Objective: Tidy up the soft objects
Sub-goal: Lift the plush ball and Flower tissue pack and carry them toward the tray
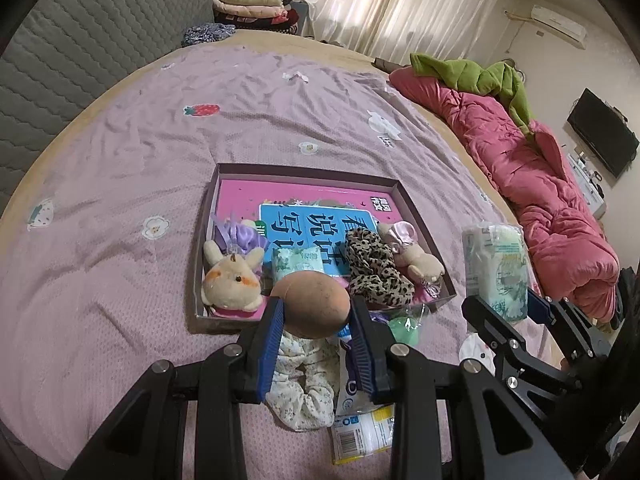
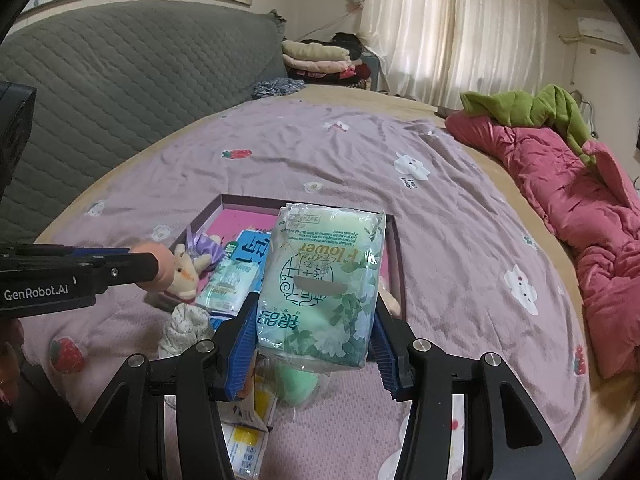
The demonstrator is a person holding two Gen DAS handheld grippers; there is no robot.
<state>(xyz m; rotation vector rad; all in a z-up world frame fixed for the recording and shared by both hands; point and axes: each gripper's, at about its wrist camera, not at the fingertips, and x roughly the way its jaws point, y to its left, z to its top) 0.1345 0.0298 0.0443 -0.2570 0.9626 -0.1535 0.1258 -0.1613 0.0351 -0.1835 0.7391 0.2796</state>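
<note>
While the left gripper (image 1: 316, 316) clamps a tan egg-shaped sponge (image 1: 310, 304) just before the shallow cardboard tray (image 1: 424, 236), the right gripper (image 2: 316, 330) clamps a green plastic-wrapped tissue pack (image 2: 324, 284) above it.

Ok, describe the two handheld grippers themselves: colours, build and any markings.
Both look alike. The left gripper and the right gripper each have a matte black, angular linkage frame with round silver pivot bolts. The fingers carry blue ribbed pads. In the right wrist view, the left gripper's side bears white "GenRobot.AI" lettering. No cables or sleeves show.
</note>
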